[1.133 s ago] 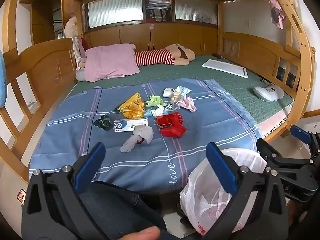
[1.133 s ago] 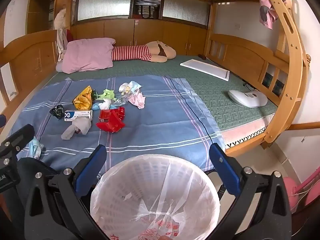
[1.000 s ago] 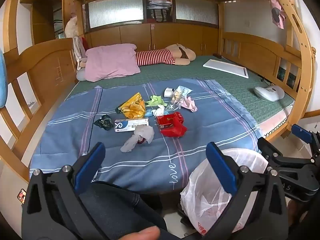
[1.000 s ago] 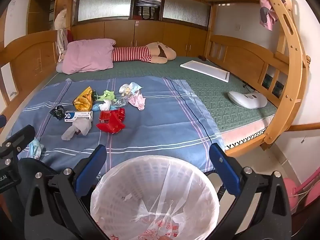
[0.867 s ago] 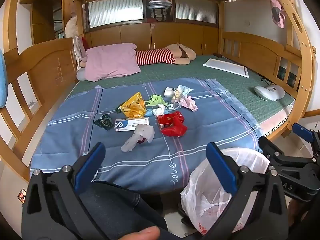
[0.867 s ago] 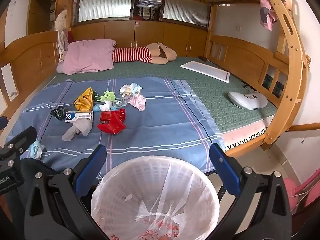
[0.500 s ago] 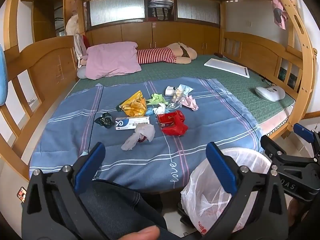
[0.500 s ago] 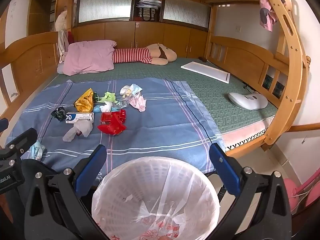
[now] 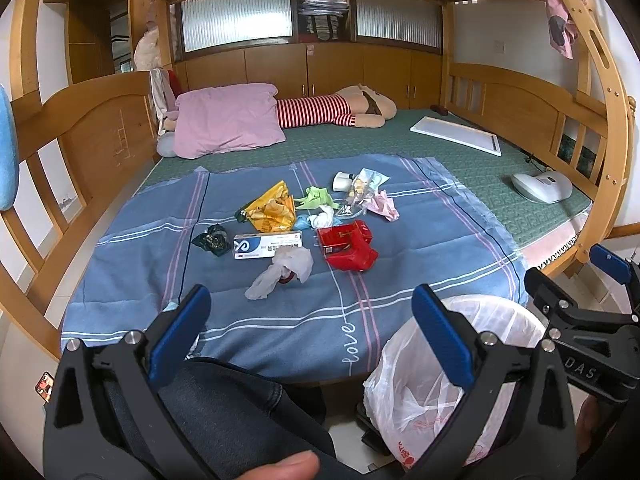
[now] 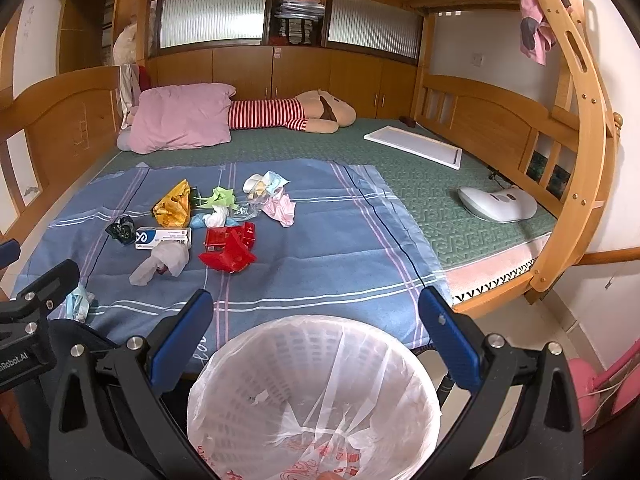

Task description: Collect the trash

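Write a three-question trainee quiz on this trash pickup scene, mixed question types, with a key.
1. True or false: the left gripper already holds a piece of trash.
2. Which item lies nearest the front edge of the blue sheet? A) yellow wrapper B) crumpled white tissue C) pink paper
3. Fill in: the bin under the right gripper is lined with a white ____ bag.

Key: 1 false, both grippers are open and hold nothing; 2 B; 3 plastic.
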Available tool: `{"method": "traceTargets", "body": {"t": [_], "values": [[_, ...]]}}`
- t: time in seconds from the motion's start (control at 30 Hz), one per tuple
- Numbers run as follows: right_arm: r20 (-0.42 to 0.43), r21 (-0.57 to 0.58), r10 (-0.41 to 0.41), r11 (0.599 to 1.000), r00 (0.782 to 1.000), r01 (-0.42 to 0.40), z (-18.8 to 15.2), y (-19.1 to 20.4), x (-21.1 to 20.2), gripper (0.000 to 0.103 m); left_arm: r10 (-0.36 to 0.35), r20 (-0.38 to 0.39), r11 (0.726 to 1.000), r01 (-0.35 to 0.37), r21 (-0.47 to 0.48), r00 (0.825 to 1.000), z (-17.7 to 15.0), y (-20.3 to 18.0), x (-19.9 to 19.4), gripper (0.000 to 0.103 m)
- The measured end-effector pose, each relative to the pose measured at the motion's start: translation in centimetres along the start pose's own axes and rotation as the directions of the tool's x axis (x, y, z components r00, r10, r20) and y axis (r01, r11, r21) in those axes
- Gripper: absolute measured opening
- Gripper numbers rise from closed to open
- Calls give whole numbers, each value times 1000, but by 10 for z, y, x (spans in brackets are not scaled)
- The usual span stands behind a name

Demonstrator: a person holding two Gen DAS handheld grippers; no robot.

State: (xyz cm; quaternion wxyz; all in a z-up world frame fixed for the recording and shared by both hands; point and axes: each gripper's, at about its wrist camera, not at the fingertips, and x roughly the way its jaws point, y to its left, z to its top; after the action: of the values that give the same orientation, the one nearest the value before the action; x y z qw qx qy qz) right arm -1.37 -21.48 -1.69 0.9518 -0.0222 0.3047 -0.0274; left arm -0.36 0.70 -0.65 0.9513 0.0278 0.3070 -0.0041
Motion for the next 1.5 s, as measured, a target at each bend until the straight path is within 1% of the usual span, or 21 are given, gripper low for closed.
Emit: {"method": "traceTargets", "body": {"t": [0.17, 0.2, 0.37, 1.5], "values": [[0, 2, 3, 1000, 1000, -3, 0, -1, 0, 100, -1, 0, 1000, 1, 1, 1000, -4, 1, -2, 100], [1, 3, 4, 1000, 1000, -4, 0, -1, 0, 100, 0, -3, 1000, 0, 0, 1000, 3, -1, 1, 100], [1, 3, 5, 1000, 1000, -5, 1, -1, -1, 100, -3, -4, 1000, 3, 0, 1000, 4, -1, 0, 100], [3, 6, 8, 1000, 1000, -8, 1, 0, -1, 100, -7, -4, 1000, 7, -1, 1000, 6, -2, -2, 100]]}}
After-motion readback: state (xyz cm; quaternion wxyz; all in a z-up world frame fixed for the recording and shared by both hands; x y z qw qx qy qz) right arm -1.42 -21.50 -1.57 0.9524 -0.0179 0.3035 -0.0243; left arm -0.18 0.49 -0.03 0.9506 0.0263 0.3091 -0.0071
